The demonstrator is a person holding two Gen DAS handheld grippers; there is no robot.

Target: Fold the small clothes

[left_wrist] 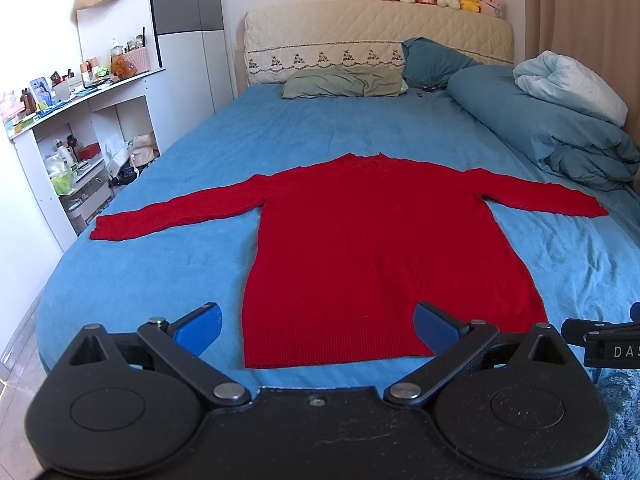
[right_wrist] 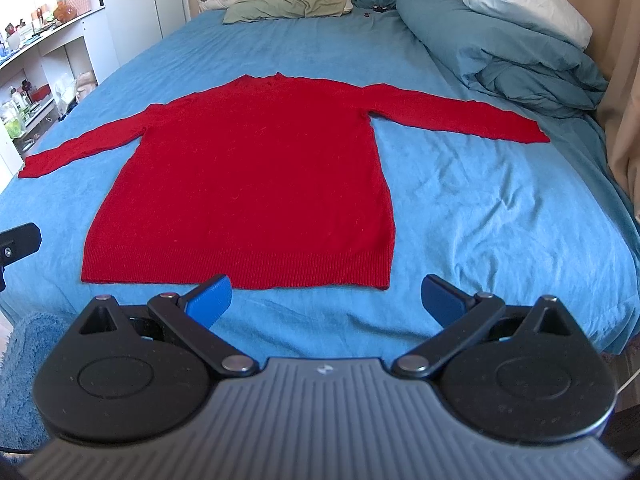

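Observation:
A red long-sleeved sweater (left_wrist: 376, 248) lies flat on the blue bed sheet (left_wrist: 168, 264), hem toward me, collar toward the headboard, both sleeves spread sideways. It also shows in the right wrist view (right_wrist: 256, 184). My left gripper (left_wrist: 318, 324) is open and empty, hovering over the hem's left half. My right gripper (right_wrist: 326, 300) is open and empty, just in front of the hem's right corner. Part of the right gripper's body (left_wrist: 604, 340) shows at the right edge of the left wrist view.
A folded blue duvet (left_wrist: 560, 128) with a pale blanket lies at the bed's right side. Pillows (left_wrist: 344, 84) and a padded headboard (left_wrist: 376, 40) with plush toys are at the far end. Cluttered white shelves (left_wrist: 80, 132) stand left. A blue rug (right_wrist: 24, 368) lies on the floor.

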